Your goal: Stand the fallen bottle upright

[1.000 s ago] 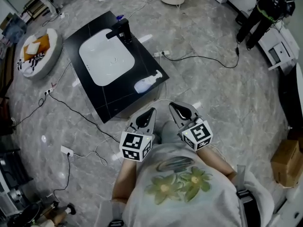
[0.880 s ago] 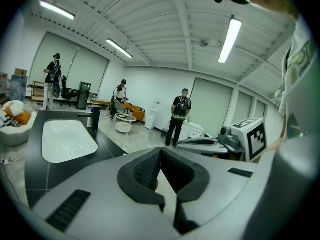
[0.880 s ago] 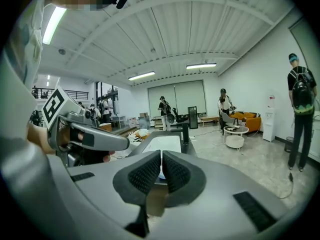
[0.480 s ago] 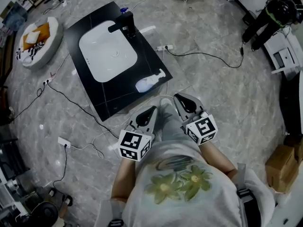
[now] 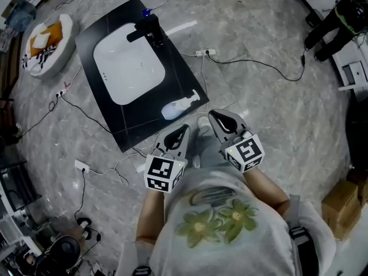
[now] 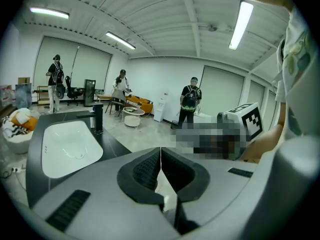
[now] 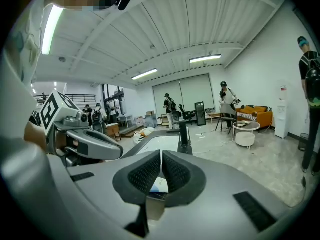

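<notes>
The white bottle [image 5: 177, 106] lies on its side near the front right corner of the black counter [image 5: 185, 79], its pump nozzle pointing right. A white sink [image 5: 127, 62] and a black faucet [image 5: 150, 30] are set in that counter. My left gripper [image 5: 179, 135] is shut and empty, just short of the counter's near edge, below the bottle. My right gripper [image 5: 220, 119] is also shut and empty, to the right of the bottle and off the counter. In the right gripper view, a white and blue patch [image 7: 160, 184] shows behind the shut gripper [image 7: 161, 159]. The left gripper view shows the sink [image 6: 70, 146] ahead on the left.
Black cables and a power strip [image 5: 206, 53] trail over the marble floor around the counter. A round bed with an orange cushion [image 5: 46, 39] lies far left. A cardboard box [image 5: 340, 207] stands at the right. People stand at the far end of the room [image 6: 190, 100].
Both grippers have moved forward towards the counter, and the bottle now lies closer to their tips. Both stay shut.
</notes>
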`<state>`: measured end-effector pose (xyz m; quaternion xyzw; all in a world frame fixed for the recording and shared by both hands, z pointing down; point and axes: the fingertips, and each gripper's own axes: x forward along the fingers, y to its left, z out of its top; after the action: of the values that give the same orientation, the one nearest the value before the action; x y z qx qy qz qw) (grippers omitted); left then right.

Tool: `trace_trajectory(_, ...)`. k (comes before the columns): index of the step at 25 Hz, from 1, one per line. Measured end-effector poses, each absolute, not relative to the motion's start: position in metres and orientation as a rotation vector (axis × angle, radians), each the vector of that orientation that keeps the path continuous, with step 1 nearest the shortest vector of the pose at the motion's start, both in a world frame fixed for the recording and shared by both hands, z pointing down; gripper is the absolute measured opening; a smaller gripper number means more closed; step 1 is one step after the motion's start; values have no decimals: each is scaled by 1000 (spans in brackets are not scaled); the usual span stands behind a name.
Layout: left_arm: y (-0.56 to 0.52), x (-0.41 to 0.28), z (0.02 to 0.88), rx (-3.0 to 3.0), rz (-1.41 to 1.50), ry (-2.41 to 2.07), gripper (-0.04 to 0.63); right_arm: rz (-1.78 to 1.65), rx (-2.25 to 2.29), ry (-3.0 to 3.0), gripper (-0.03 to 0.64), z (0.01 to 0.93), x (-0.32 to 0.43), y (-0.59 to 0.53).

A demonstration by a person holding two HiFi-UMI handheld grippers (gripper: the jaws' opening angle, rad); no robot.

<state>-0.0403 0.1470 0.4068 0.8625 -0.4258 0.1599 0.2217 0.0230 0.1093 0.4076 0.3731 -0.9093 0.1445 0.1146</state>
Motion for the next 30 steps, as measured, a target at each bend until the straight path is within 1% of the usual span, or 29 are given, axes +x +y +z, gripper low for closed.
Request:
trace_trajectory(7, 99, -28, 417, 2366, 508, -1227, 19, 443, 1026, -2681, 44, 419, 33, 65)
trace_trajectory(16, 50, -10, 436, 2377, 653, -1185, 26, 452, 907, -2712, 44, 425, 38, 19)
trace_trajectory(19, 40, -1, 446, 2379, 728, -1141, 106, 446, 860, -2722, 44, 428, 41, 5)
trace_trajectory(20, 38, 2, 450, 2380, 754, -1130, 120, 444, 842, -2724, 44, 430, 41, 1)
trace_trajectory(24, 27, 5, 470, 2371, 863, -1130, 152, 437, 768, -2732, 44, 440, 41, -16)
trace_trajectory(30, 15, 9, 489, 2342, 924, -1104, 175, 432, 691, -2737, 44, 453, 42, -34)
